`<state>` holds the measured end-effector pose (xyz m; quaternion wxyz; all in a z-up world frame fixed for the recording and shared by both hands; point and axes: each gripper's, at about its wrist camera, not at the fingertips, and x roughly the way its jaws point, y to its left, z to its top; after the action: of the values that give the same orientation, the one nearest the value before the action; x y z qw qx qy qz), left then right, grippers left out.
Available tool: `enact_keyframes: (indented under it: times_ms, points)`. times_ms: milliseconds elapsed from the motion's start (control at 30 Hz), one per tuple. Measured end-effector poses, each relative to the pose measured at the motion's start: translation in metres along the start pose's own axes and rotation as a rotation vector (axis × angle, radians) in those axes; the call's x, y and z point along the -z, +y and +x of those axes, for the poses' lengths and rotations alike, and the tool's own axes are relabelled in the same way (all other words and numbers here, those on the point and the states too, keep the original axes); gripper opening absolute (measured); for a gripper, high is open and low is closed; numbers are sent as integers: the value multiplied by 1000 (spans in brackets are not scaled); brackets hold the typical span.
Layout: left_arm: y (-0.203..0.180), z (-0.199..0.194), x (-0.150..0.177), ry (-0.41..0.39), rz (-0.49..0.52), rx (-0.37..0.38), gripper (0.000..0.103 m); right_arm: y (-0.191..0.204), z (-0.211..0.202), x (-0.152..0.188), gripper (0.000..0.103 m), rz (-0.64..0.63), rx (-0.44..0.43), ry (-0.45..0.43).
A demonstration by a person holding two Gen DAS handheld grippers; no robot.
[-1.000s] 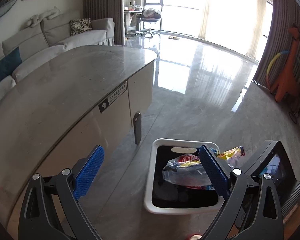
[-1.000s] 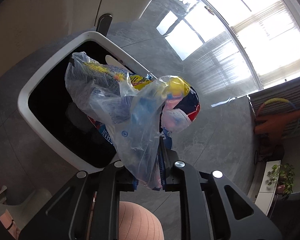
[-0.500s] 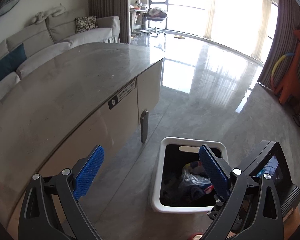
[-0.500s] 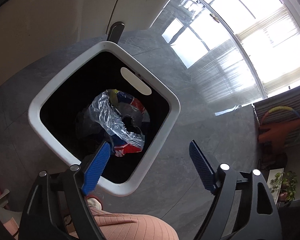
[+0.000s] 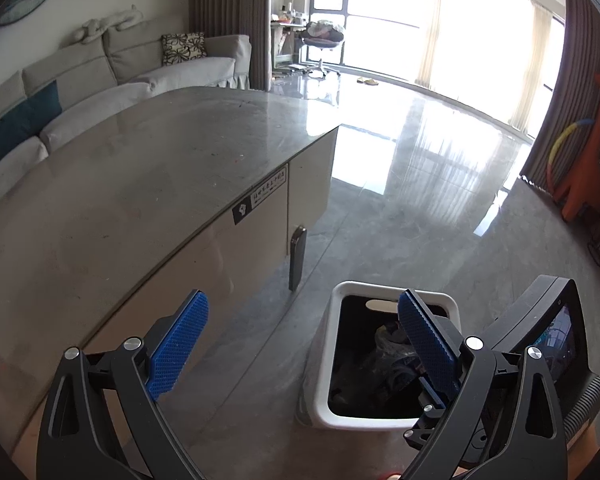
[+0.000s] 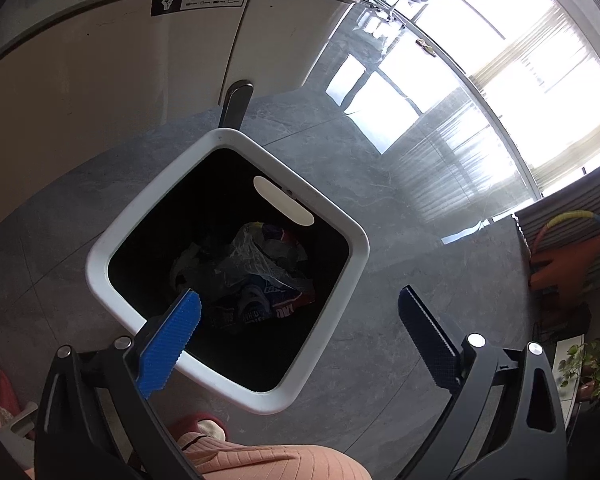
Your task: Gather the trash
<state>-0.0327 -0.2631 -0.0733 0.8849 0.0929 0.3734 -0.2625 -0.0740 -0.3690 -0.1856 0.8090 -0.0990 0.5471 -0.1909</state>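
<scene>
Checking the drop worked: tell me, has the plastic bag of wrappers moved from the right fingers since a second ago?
Yes. The bag has dropped from the opening right gripper to inside the white bin.

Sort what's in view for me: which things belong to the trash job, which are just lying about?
Job:
white bin
plastic bag of wrappers inside it
right gripper, jaws opening, nothing between them

Lying about:
table
sofa
orange giraffe toy
potted plant

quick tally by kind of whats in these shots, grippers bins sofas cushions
Grippers: 2, left gripper and right gripper, both with nothing between the pads
Bins: 1, white bin holding plastic bags
Sofas: 1, sofa
Cushions: 2, patterned cushion, blue cushion
Total: 6
</scene>
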Motion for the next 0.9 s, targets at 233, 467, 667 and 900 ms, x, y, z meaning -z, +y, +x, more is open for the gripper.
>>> enact_keyframes:
  times_ms: [233, 467, 667, 900]
  points:
    - [17, -6, -2, -22, -28, -22, 97, -10, -25, -3, 98, 96, -33, -101]
    - [48, -23, -5, -61, -75, -69, 99, -22, -69, -19, 98, 197, -64, -271]
    - [83, -42, -9, -114, -97, -157, 99, -21, -104, -39, 98, 247, -122, -399]
    - [128, -64, -12, -150, -141, -242, 99, 10, -129, -70, 98, 207, -163, -477]
